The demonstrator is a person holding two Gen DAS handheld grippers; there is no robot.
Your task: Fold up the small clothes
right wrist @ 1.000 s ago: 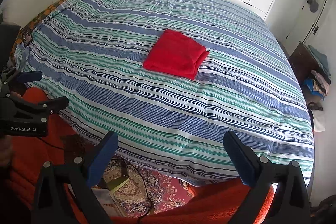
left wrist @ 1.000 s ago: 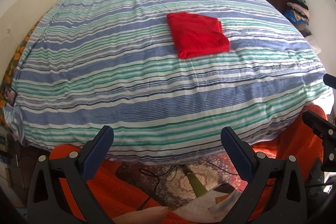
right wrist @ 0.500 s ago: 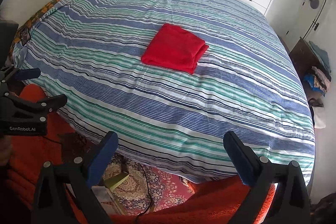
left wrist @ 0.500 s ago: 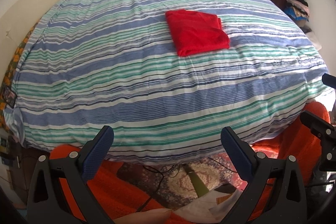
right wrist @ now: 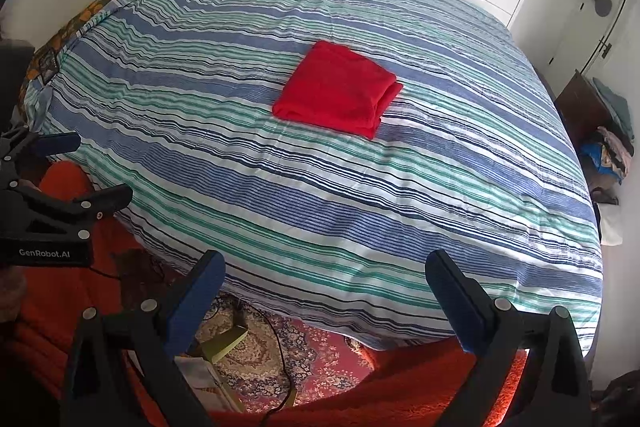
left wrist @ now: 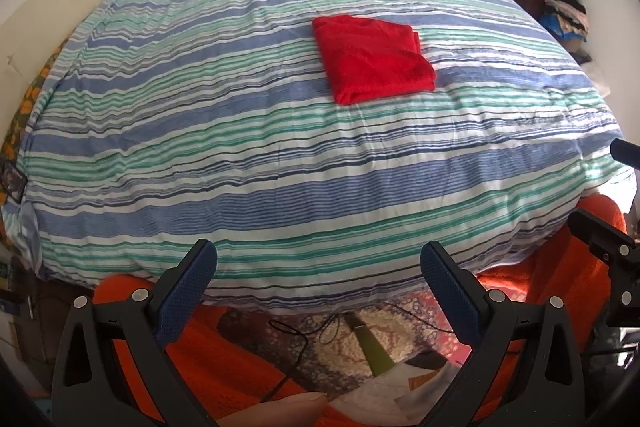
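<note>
With the red garment (left wrist: 372, 57) lying folded on the striped bedspread (left wrist: 240, 155), both the left gripper (left wrist: 318, 277) and the right gripper (right wrist: 324, 287) hang released and empty; folding looks finished, so next comes fetching another piece.

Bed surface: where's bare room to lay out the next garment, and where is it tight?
The striped cover lies bare between the folded red garment and the bed's near edge, and again left of the garment toward the headboard side. Both the left claw and right claw hang open off the near edge. The floor below is cluttered with cables and papers.
</note>
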